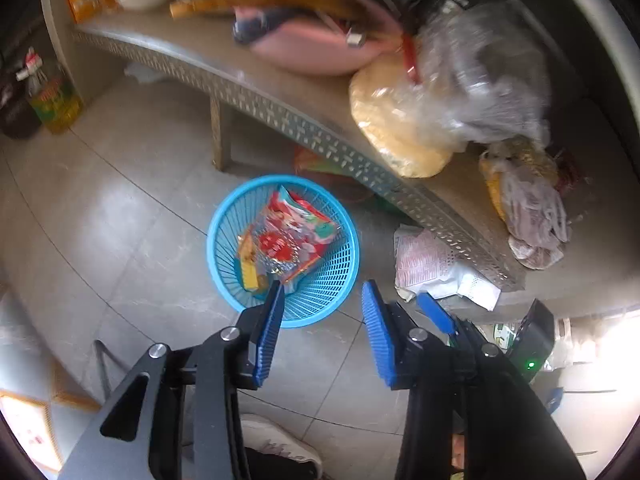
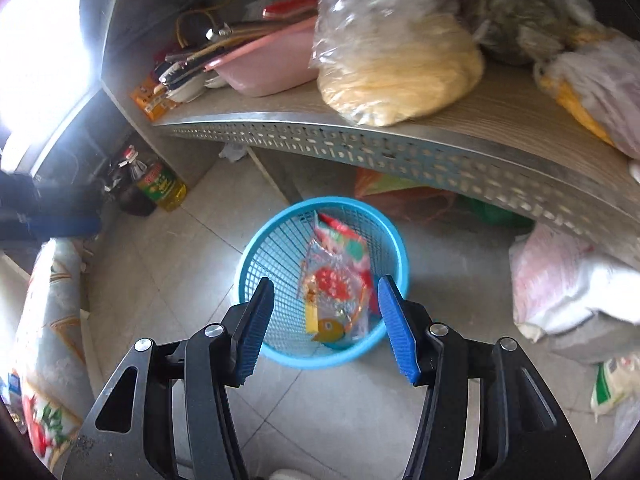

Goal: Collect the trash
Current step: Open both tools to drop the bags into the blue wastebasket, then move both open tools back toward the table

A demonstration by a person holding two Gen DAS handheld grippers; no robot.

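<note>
Both tongs (image 1: 323, 294) (image 2: 327, 290) gape empty above the blue mesh basket (image 2: 280, 248) holding crumpled red snack wrappers (image 2: 340, 280).

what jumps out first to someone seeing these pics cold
The bright blue basket on the pale tiled floor, just in front of the shelf, draws the eye first, with colourful snack wrappers lying inside it. Above it, a big clear bag of yellow noodles sits on the shelf beside a pink basin. Both grippers' blue-padded fingers stand open and empty above the basket.
</note>
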